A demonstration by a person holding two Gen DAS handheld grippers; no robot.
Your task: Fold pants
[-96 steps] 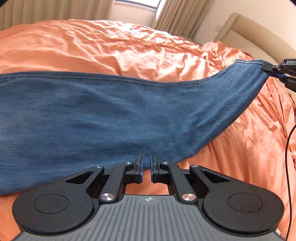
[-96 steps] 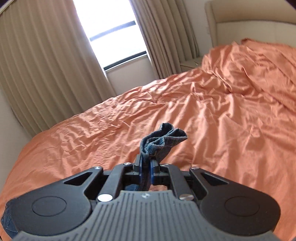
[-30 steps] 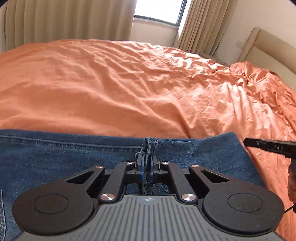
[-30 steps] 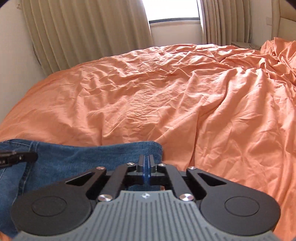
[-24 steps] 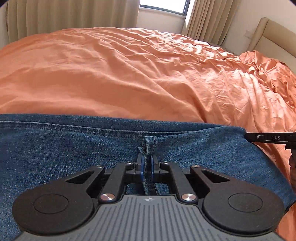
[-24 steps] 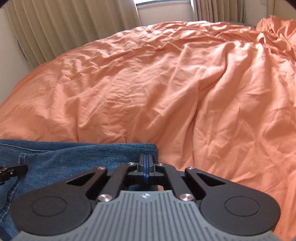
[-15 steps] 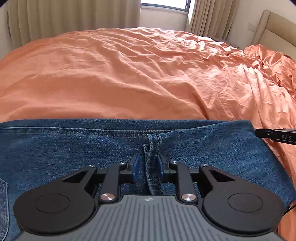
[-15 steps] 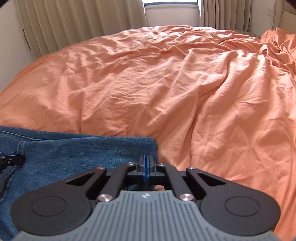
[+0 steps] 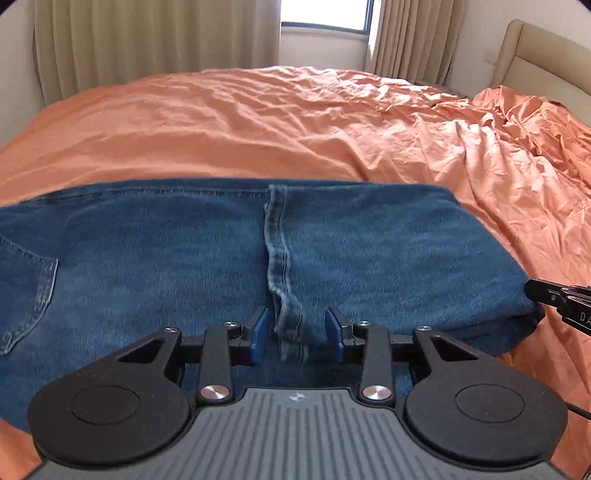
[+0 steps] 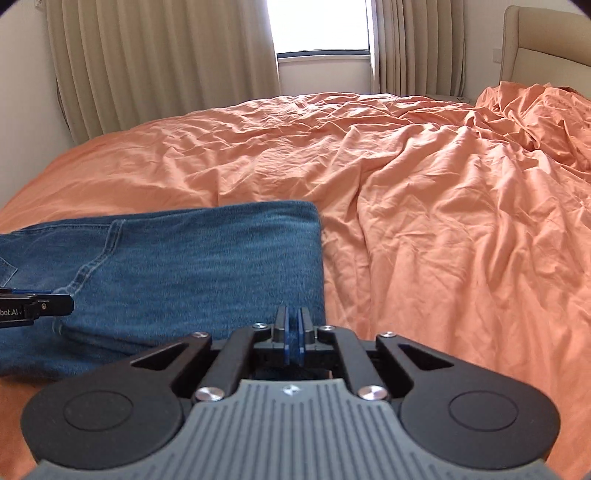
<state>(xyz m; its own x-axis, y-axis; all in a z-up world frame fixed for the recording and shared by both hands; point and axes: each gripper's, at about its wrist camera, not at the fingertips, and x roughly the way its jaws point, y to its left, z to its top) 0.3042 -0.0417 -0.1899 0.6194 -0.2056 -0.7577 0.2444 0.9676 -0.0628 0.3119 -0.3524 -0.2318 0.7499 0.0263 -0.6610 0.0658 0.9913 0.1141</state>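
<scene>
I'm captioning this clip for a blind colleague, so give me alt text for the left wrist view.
Folded blue jeans lie flat on a rumpled orange bedspread, seen over the left tongs, whose blue pads have just been opening and stand apart on either side of a raised hem without pressing it. The right tongs poke in at the jeans' right edge; beige curtains and a window behind.

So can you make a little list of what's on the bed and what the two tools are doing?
surface: orange bed cover, wrinkled
clothing: blue jeans, lying folded and flat on the cover
left tool: open, its jaws have just been opening; the hem lies between them, let go
right tool: shut, nothing seen between its pads, at the jeans' right edge
background: beige curtains, window, headboard
</scene>
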